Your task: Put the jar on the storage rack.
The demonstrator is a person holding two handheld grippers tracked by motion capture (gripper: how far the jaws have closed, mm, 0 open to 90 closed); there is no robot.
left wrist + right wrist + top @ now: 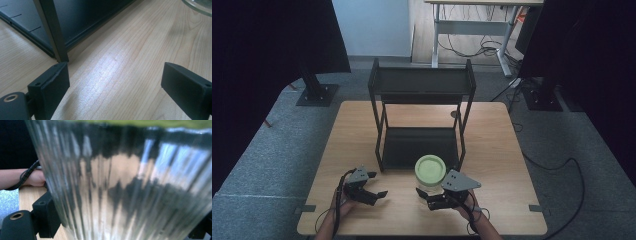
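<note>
We are working the right hand-held gripper (428,198) around the ribbed glass jar (430,176) with its green lid (430,167), which is standing on the worktop (492,150) just in front of the black two-tier rack (421,117). We are judging the grasp as barely begun: the jaws are sitting apart on either side of the glass, not yet clamped, and any lift or move is still ahead. The left hand-held gripper (115,82) is waiting spread wide over bare wood. The right gripper view is giving us the jar's ribbing close up; the left gripper view is showing a rack leg (52,32).
</note>
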